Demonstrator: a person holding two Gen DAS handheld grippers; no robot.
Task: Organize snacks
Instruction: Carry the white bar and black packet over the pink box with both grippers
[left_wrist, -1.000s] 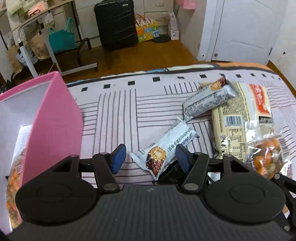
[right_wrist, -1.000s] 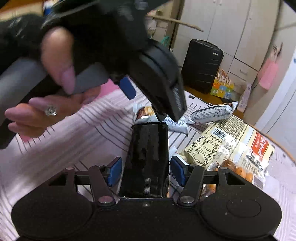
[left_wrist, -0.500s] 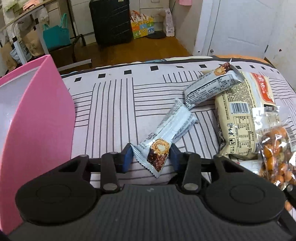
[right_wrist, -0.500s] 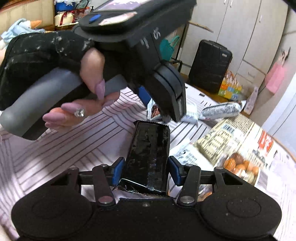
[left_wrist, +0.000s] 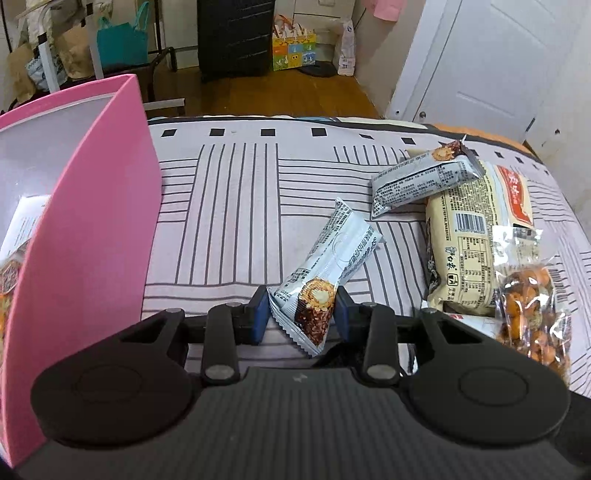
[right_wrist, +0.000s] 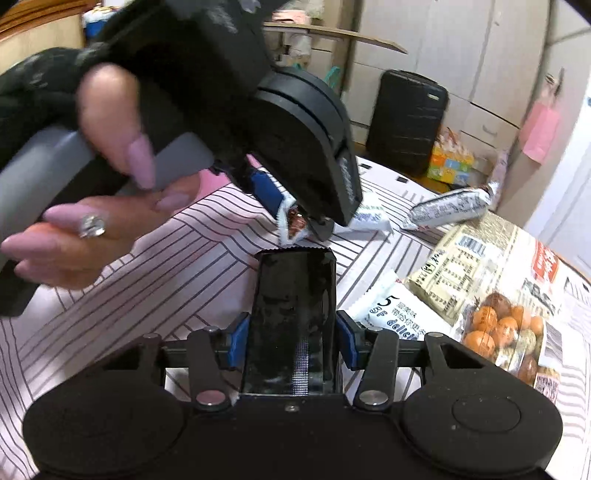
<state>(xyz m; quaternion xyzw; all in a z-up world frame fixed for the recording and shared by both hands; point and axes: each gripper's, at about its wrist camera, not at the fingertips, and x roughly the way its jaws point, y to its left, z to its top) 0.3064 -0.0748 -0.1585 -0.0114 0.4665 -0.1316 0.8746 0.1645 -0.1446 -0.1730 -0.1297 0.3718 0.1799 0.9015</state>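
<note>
My left gripper (left_wrist: 300, 314) is shut on the near end of a white snack bar (left_wrist: 332, 254) that has a chocolate-cereal picture; the bar's far end rests on the striped bedspread (left_wrist: 236, 206). The same gripper (right_wrist: 291, 214) shows in the right wrist view, held by a hand, with the bar's end between its blue pads. My right gripper (right_wrist: 291, 334) is shut on a black snack packet (right_wrist: 293, 314) and holds it above the bed. A pink box (left_wrist: 92, 221) stands at the left, with snack packets inside.
A second white bar (left_wrist: 421, 181), a beige noodle pack (left_wrist: 469, 240) and a clear bag of orange nuts (left_wrist: 528, 306) lie at the right. A white packet (right_wrist: 388, 306) lies beside my right gripper. A suitcase (left_wrist: 232, 37) and door stand beyond the bed.
My left gripper has closed from open onto the near end of the white bar. My right gripper has kept hold of the black packet and closed in behind the left gripper.
</note>
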